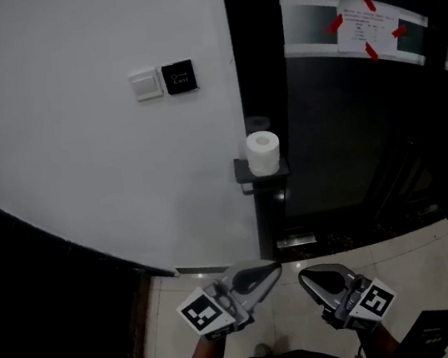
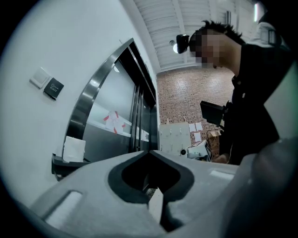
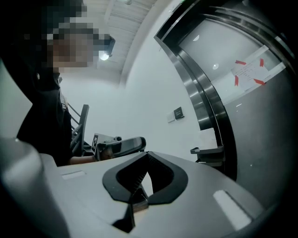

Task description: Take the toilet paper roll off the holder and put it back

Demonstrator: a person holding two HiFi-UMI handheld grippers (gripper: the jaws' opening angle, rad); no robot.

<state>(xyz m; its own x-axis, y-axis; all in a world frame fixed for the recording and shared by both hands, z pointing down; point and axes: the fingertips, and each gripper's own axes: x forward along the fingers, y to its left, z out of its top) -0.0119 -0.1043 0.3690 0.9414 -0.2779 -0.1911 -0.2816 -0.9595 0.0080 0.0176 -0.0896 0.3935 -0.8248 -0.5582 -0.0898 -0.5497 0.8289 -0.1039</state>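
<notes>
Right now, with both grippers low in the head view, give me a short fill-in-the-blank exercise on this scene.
The toilet paper roll stands ____ the holder. The left gripper and the right gripper are both ____, holding nothing. Strips of ____ tape fix the notice.
Missing words: on; shut; red.

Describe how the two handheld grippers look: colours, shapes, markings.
The left gripper and the right gripper are both grey, with broad jaws that taper to a point and have a dark inner lining. Each carries a white cube printed with black square markers. No cables show.
</notes>
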